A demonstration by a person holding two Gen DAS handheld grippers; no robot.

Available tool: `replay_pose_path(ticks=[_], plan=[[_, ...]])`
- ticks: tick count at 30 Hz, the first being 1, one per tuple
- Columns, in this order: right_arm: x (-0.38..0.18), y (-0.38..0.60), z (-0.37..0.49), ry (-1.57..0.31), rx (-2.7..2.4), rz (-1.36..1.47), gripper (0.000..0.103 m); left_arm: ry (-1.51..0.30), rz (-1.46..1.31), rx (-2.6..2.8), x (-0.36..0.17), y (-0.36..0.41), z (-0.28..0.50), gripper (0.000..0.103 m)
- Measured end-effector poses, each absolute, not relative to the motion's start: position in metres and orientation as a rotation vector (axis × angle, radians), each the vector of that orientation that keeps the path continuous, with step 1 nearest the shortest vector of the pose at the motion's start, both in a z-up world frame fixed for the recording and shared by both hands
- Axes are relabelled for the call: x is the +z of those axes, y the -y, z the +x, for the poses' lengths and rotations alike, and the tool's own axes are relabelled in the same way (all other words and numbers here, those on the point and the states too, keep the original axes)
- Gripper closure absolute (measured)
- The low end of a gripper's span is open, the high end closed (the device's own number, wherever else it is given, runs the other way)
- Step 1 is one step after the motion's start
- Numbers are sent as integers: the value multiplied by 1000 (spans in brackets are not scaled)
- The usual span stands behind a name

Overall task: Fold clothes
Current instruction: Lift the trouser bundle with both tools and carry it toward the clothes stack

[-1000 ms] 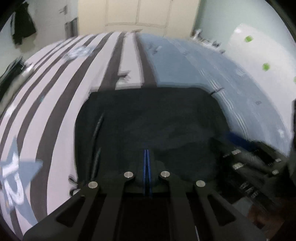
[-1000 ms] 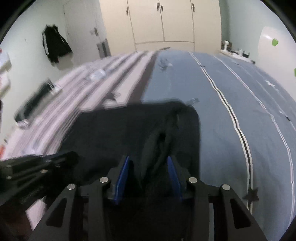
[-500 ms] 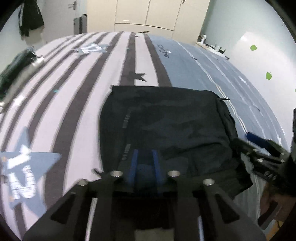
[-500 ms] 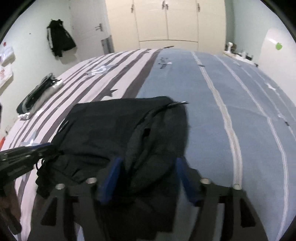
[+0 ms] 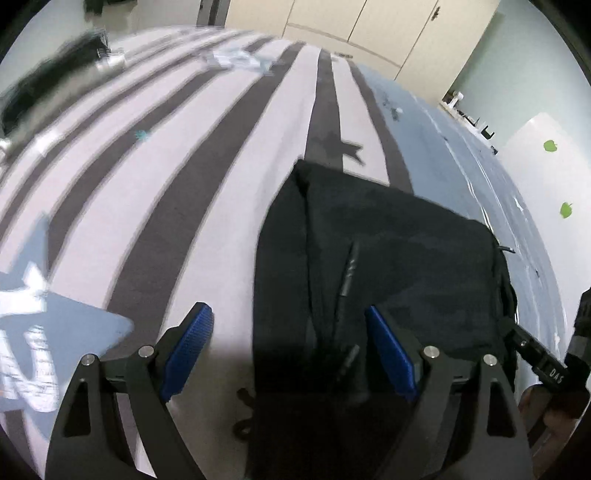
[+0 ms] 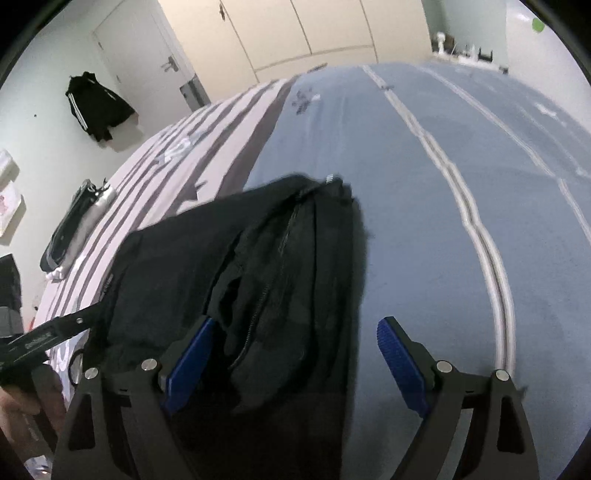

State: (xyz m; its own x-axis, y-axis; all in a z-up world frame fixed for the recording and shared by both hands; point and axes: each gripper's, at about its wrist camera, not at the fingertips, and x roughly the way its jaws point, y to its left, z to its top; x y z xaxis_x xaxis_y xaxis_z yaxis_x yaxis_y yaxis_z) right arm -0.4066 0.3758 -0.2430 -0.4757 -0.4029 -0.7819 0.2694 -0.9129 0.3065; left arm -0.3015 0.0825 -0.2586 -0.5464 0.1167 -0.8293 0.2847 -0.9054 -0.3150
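Striped bedspread [image 5: 184, 155] carries the black garment [image 5: 388, 266] ahead of both parted-jaw grippers, left gripper [image 5: 291, 347] and right gripper [image 6: 295, 354]; only the right view shows a hanging jacket [image 6: 96, 107].

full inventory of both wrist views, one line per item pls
folded garment: 1, black, on the bed straddling the striped and blue halves
bedspread: 1, grey-and-white stripes with stars on one half, blue with pale lines on the other
bundle of clothes: 1, dark and grey, at the bed's left edge
jacket: 1, black with white stripes, hanging on the wall by the door
wardrobe: 1, cream, far wall
left gripper: 1, black with blue pads, open over the garment's near left edge
right gripper: 1, same build, open over its near right edge
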Motion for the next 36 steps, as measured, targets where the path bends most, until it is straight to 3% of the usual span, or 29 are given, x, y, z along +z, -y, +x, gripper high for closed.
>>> replay_pose_path(ticks=[5,8,11,15,18,19,23,31,36], plan=[[-260,-384,-420,360,-2300,1355,9,-760,1469,-2630,-268,-85,-306,20],[-265,-382,-425,394,-2279,1356,1,-717,1508,-2666,-270,-100,-312,20],[-267,-376,-428,412,-2251,1363,0,-703,1527,-2689,-271,-111,-316,24],[-267,-363,-432,381,-2181,1376,2,-710,1535,-2716,-269,-118,-317,53],[-267,-360,-431,363,-2116,1379,26,-645,1555,-2739,-263,-127,-319,76],[-266,-360,-429,360,-2106,1376,47,-623,1553,-2743,-260,-130,-319,80],[-255,-354,-419,282,-2151,1350,65,-564,1505,-2768,-243,-134,-313,84],[-202,-332,-392,176,-2320,1230,70,-503,1323,-2913,-191,-118,-309,84],[-167,-283,-391,138,-2369,1152,70,-489,1221,-2964,-164,-56,-310,84]])
